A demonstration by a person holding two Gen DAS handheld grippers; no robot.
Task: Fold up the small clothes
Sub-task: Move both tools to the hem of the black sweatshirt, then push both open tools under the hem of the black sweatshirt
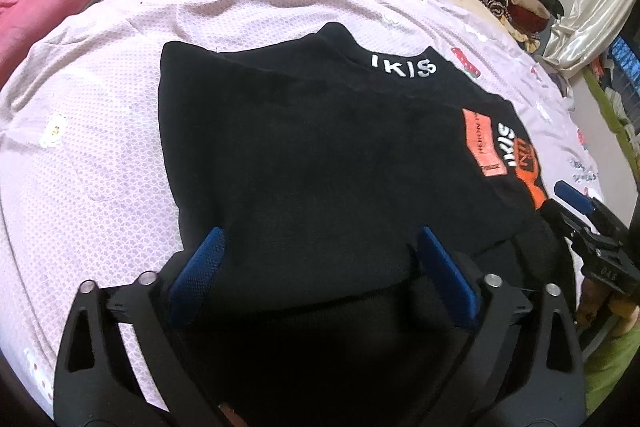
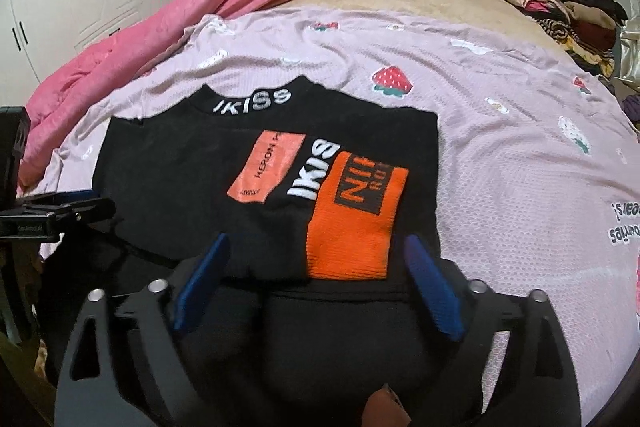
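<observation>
Lying flat on a lilac sheet (image 2: 500, 155), a small black top (image 1: 320, 155) looks partly folded; the left gripper (image 1: 320, 247) and right gripper (image 2: 316, 255) hover over its near edge, jaws wide apart, holding nothing; next, probably, gripping that hem and folding it toward the collar; only the right view shows the orange cuff (image 2: 352, 219) whole.

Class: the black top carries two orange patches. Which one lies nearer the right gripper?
The bright orange patch, lettered in a black box. It reaches down between the right gripper's open fingers, while the paler salmon patch sits higher, towards the collar.
</observation>
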